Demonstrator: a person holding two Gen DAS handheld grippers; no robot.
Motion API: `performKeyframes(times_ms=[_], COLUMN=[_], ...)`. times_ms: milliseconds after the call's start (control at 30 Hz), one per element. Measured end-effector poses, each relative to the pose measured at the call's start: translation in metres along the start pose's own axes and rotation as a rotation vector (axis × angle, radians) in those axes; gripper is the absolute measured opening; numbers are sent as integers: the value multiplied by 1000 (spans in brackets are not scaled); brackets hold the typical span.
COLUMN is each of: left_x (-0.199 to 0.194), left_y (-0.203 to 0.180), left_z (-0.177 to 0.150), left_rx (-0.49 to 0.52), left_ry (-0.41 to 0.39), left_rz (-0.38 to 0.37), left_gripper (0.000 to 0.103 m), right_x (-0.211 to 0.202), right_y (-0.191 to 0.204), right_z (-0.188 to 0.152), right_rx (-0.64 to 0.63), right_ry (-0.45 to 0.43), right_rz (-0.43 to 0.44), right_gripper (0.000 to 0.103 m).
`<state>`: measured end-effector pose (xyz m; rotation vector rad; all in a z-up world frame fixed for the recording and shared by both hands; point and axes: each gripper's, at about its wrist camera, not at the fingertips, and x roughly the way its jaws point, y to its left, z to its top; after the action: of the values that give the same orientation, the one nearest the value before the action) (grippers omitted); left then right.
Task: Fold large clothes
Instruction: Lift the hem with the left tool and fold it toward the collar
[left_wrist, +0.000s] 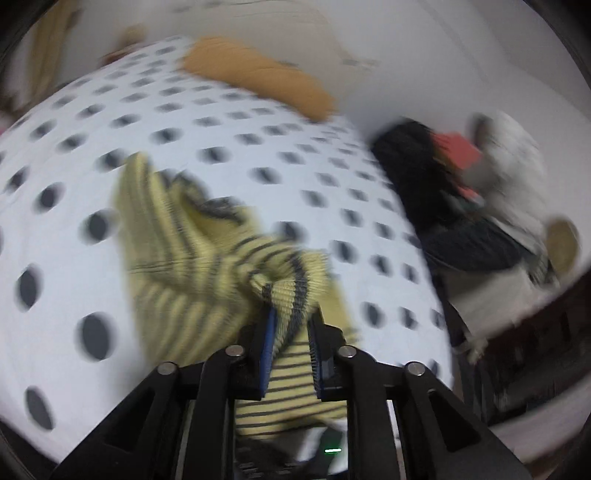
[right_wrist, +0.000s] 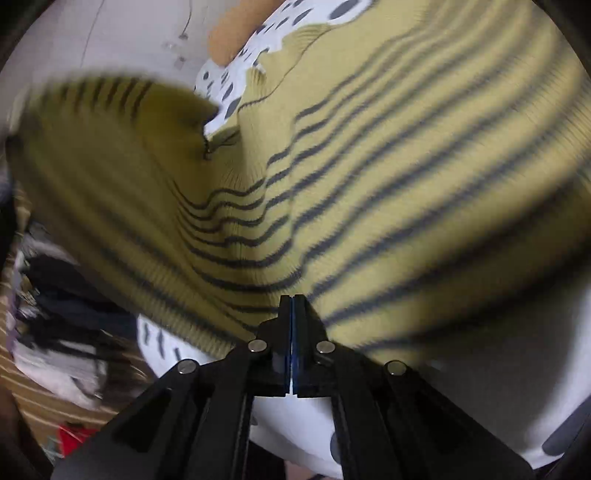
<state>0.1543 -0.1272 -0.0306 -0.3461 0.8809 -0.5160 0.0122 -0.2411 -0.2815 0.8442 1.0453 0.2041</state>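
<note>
A yellow knit sweater with dark stripes lies bunched on a white bed cover with dark dots. In the left wrist view my left gripper is shut on a ribbed, striped edge of the sweater, and the fabric bulges out between the blue pads. The right wrist view is filled by the same sweater, spread and pulled taut. My right gripper is shut on its near edge, with folds radiating from the fingertips. A strip of the dotted cover shows beyond the sweater. Both views are blurred.
An orange pillow lies at the far side of the bed against a pale wall. A heap of dark, red and white clothes sits off the bed's right edge. Another pile of mixed clothes lies at the lower left of the right wrist view.
</note>
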Motion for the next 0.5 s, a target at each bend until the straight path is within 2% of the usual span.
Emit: performKeyframes(times_ms=[67, 133, 200, 267, 333, 400, 433, 467, 500], left_x=[24, 56, 86, 85, 72, 48, 34, 23, 8], left_y=[-71, -113, -114, -94, -68, -28, -9, 9, 36], left_z=[-10, -27, -38, -40, -38, -31, -30, -30, -30], left_rx=[191, 316, 273, 204, 187, 151, 128, 107, 78], left_ry=[48, 97, 190, 186, 157, 128, 107, 90, 64], left_rz=[-74, -35, -55, -32, 64, 168, 219, 257, 318], left_gripper=[1, 1, 1, 2, 3, 14, 37, 64, 71], right_x=[-6, -8, -14, -24, -22, -25, -32, -38, -44], right_y=[-11, -20, -24, -20, -15, -11, -7, -7, -1], right_z=[-3, -6, -9, -13, -11, -1, 1, 7, 18], right_rx=[28, 59, 82, 34, 7, 15, 9, -1, -9], right_ry=[2, 13, 8, 5, 16, 20, 10, -13, -36], right_rz=[33, 76, 91, 54, 40, 71, 73, 70, 63], right_gripper=[0, 0, 0, 0, 0, 2, 3, 3, 3])
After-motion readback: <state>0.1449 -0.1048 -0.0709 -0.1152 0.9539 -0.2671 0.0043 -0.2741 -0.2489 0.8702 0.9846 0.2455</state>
